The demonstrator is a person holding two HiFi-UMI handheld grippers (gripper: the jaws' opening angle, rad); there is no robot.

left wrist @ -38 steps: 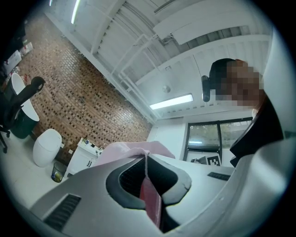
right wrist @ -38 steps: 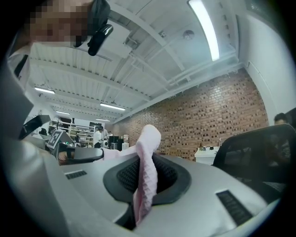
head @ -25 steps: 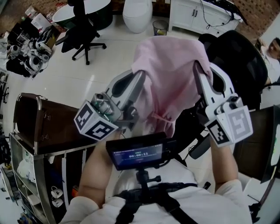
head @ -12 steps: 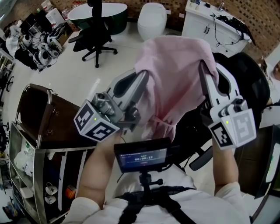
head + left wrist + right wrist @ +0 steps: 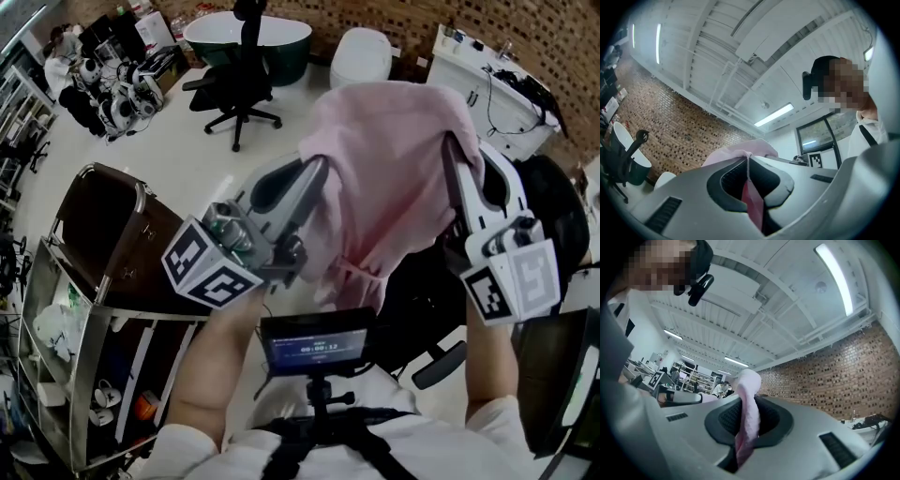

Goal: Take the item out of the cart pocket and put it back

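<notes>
Head view: a pink cloth [image 5: 384,178] hangs spread in the air in front of the person, pinched at its two upper corners. The left gripper [image 5: 317,171] is clenched on the left corner and the right gripper [image 5: 452,152] on the right one, each reaching up from its marker cube. The cloth is clear of the cart [image 5: 103,234], which stands low at the left with its brown top bare and its shelves partly in shadow (its pockets cannot be made out with any certainty). A small screen [image 5: 317,342] sits on a mount at the person's chest, just below the cloth's lower edge. A black office chair [image 5: 246,66] stands on the pale floor beyond.

Left gripper view: the left gripper [image 5: 749,187] has its jaws pressed together on a thin fold of the pink cloth [image 5: 740,157], which runs between the pads and bunches over the tips. Behind it rise a brick wall [image 5: 670,126] and a white ceiling with a strip light [image 5: 773,115]; the person [image 5: 867,131] shows at the right edge.

Right gripper view: the right gripper [image 5: 747,427] grips a thicker roll of the pink cloth [image 5: 749,394], which stands up past the tips between nearly closed jaws. A brick wall [image 5: 834,380] fills the right side under a ceiling light [image 5: 836,273].
</notes>
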